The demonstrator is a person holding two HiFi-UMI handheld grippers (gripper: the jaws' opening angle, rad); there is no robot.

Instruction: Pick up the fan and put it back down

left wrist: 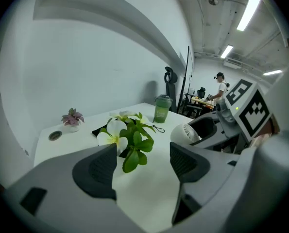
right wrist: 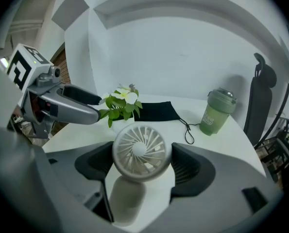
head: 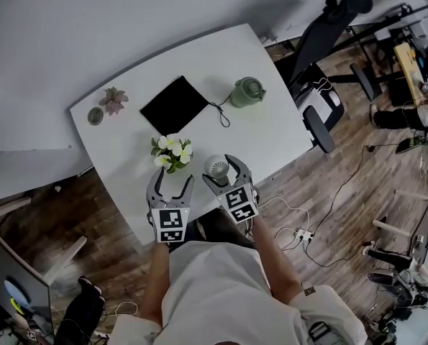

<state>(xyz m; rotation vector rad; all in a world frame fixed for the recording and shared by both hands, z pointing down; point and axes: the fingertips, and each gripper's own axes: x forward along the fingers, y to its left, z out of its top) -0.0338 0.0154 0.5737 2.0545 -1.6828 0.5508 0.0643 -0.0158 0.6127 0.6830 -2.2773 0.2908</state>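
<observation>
Closest to the head camera is the person's white shirt (head: 214,293), with both arms stretched forward to the near edge of the white table (head: 271,139). At that edge the right gripper (head: 221,173) has its fingers (right wrist: 189,167) closed in on the round, grilled head of the small white fan (right wrist: 140,152), one pad against each side. Whether the fan's foot rests on the table or hangs clear of it cannot be told. Just beside it on the left, the left gripper (head: 171,187) holds its fingers (left wrist: 96,171) wide apart with nothing between them. Beyond them stands a white-flowered plant (head: 171,152). Farther back lie a black pouch (head: 175,105) with a cord and a green lidded cup (head: 247,92). A small pink plant (head: 114,100) and a round dish (head: 95,116) sit near the far left corner.
</observation>
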